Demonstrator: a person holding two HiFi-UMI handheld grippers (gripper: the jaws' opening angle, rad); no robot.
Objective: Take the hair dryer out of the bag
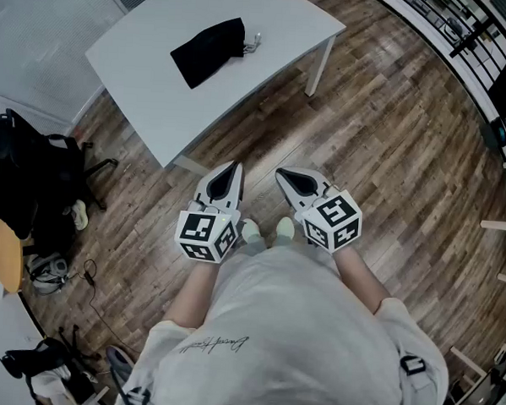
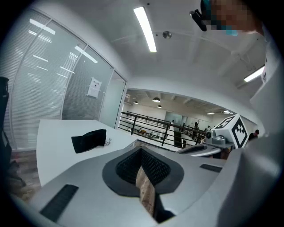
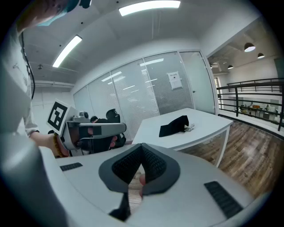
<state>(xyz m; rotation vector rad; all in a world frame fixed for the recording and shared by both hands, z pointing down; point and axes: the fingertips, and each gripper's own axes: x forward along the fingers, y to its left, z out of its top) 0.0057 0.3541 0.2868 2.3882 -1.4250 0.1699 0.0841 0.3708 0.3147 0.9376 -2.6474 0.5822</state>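
A black cloth bag [image 1: 208, 49] lies flat on the white table [image 1: 149, 82], with a small pale cord end [image 1: 254, 42] at its right end. No hair dryer shows outside it. The bag also appears in the left gripper view [image 2: 88, 141] and the right gripper view [image 3: 174, 126], far ahead of both. My left gripper [image 1: 232, 173] and right gripper [image 1: 286, 178] hover side by side over the wooden floor, well short of the table. Both are shut and empty. Each gripper sees the other: the right gripper [image 2: 228, 133] and the left gripper [image 3: 91, 129].
A black office chair piled with dark clothes [image 1: 30, 173] stands left of the table. Cables and gear [image 1: 51, 271] lie on the floor below it. A black railing [image 1: 486, 36] runs along the far right. A glass wall [image 3: 146, 88] stands behind the table.
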